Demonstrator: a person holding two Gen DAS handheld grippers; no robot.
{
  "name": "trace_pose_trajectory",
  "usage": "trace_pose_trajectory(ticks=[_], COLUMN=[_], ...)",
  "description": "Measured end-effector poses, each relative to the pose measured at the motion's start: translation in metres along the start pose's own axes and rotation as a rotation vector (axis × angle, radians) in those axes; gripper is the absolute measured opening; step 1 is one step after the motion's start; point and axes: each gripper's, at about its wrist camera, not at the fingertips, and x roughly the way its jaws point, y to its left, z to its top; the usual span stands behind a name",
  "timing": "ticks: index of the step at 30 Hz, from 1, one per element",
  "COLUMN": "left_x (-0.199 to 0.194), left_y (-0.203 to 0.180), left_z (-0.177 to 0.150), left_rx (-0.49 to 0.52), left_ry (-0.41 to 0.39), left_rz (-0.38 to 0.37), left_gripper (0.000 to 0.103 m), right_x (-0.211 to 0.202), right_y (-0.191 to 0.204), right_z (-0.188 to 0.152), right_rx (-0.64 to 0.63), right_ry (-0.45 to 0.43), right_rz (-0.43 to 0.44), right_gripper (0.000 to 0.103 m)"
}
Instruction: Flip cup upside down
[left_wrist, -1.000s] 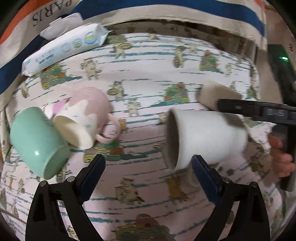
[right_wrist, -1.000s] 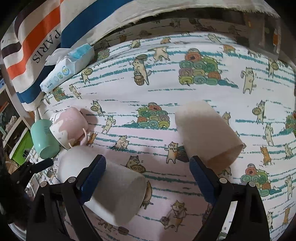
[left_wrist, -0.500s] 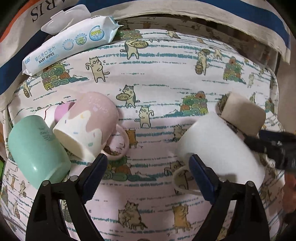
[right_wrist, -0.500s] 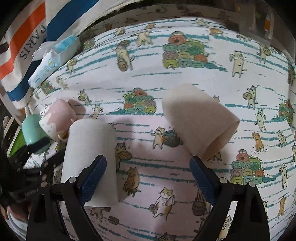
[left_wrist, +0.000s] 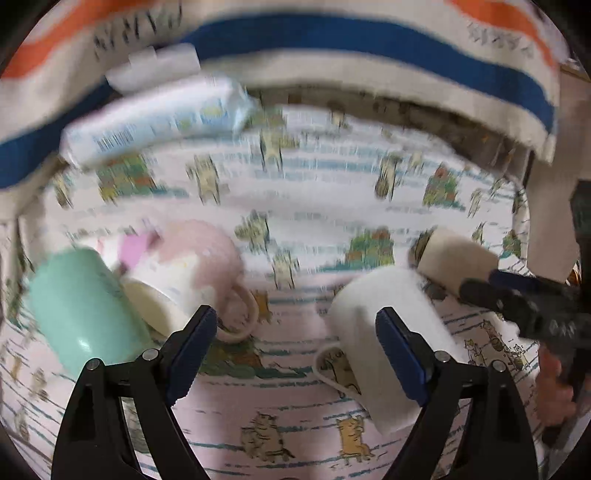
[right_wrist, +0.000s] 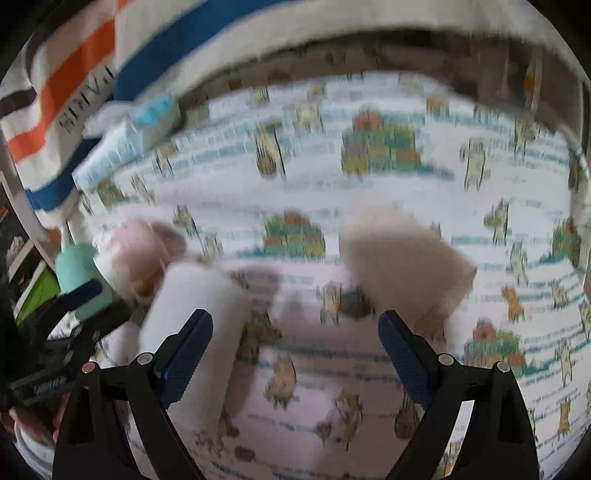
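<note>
A white mug (left_wrist: 384, 332) stands upside down on the cat-print cloth, its handle facing me; it also shows in the right wrist view (right_wrist: 195, 314). My left gripper (left_wrist: 295, 358) is open and empty, its right finger in front of the mug. My right gripper (right_wrist: 295, 358) is open and empty, with the white mug at its left finger and a beige cup (right_wrist: 402, 266) lying on its side beyond its right finger. The beige cup (left_wrist: 458, 262) lies just behind the white mug. Both views are blurred by motion.
A pink mug (left_wrist: 192, 273) and a green cup (left_wrist: 81, 310) lie on their sides at the left. A pack of baby wipes (left_wrist: 155, 118) lies at the far left edge. A striped cloth (left_wrist: 332, 44) hangs behind the table.
The white mug went from lying on its side to standing upside down on the cloth. Both grippers have pulled back a little; the views are now blurred.
</note>
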Motion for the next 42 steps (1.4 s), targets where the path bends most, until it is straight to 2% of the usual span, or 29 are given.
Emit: trace_pose_trajectory(ticks=[2, 4, 6, 8, 9, 14, 16, 18, 20, 26, 29, 33, 37, 42], left_x=[-0.016, -0.028, -0.034, -0.037, -0.037, -0.041, -0.036, -0.032, -0.032, -0.043, -0.041, -0.039, -0.037, -0.041], left_y=[0.007, 0.019, 0.028, 0.033, 0.033, 0.039, 0.044, 0.053, 0.057, 0.05, 0.051, 0.058, 0.06, 0.061], left_z=[-0.002, -0.003, -0.002, -0.002, -0.003, -0.004, -0.003, -0.004, -0.006, -0.007, -0.007, -0.007, -0.008, -0.007], left_rx=[-0.009, -0.052, -0.085, -0.099, -0.1, -0.128, -0.129, -0.169, -0.193, -0.151, -0.161, -0.202, -0.211, -0.213], left_ry=[-0.085, -0.143, -0.169, -0.188, -0.196, -0.191, -0.154, -0.125, -0.128, -0.181, -0.176, -0.157, -0.146, -0.161], left_rz=[0.008, -0.011, -0.049, -0.047, -0.045, -0.06, -0.044, -0.061, -0.062, -0.001, 0.033, 0.021, 0.017, -0.002], left_gripper=[0.089, 0.093, 0.101, 0.102, 0.102, 0.102, 0.102, 0.102, 0.102, 0.102, 0.102, 0.102, 0.102, 0.102], right_x=[-0.005, -0.017, -0.032, -0.043, -0.05, -0.059, -0.055, -0.047, -0.036, -0.008, 0.005, 0.017, 0.02, 0.028], right_y=[0.003, 0.008, 0.019, 0.03, 0.038, 0.065, 0.069, 0.074, 0.079, 0.095, 0.103, 0.109, 0.111, 0.112], right_z=[0.003, 0.007, 0.01, 0.008, 0.006, -0.014, -0.025, -0.036, -0.043, -0.055, -0.059, -0.065, -0.067, -0.069], right_rx=[0.014, 0.023, 0.013, -0.011, -0.032, -0.103, -0.096, -0.097, -0.113, -0.13, -0.155, -0.194, -0.225, -0.238], right_ry=[-0.032, -0.062, -0.086, -0.107, -0.122, -0.103, -0.089, -0.053, -0.009, 0.094, 0.137, 0.157, 0.156, 0.184], right_rz=[-0.021, 0.016, -0.007, -0.035, -0.044, -0.055, -0.057, -0.041, -0.034, -0.018, -0.041, -0.091, -0.116, -0.137], right_gripper=[0.092, 0.092, 0.094, 0.103, 0.103, 0.103, 0.103, 0.103, 0.103, 0.103, 0.103, 0.102, 0.09, 0.083])
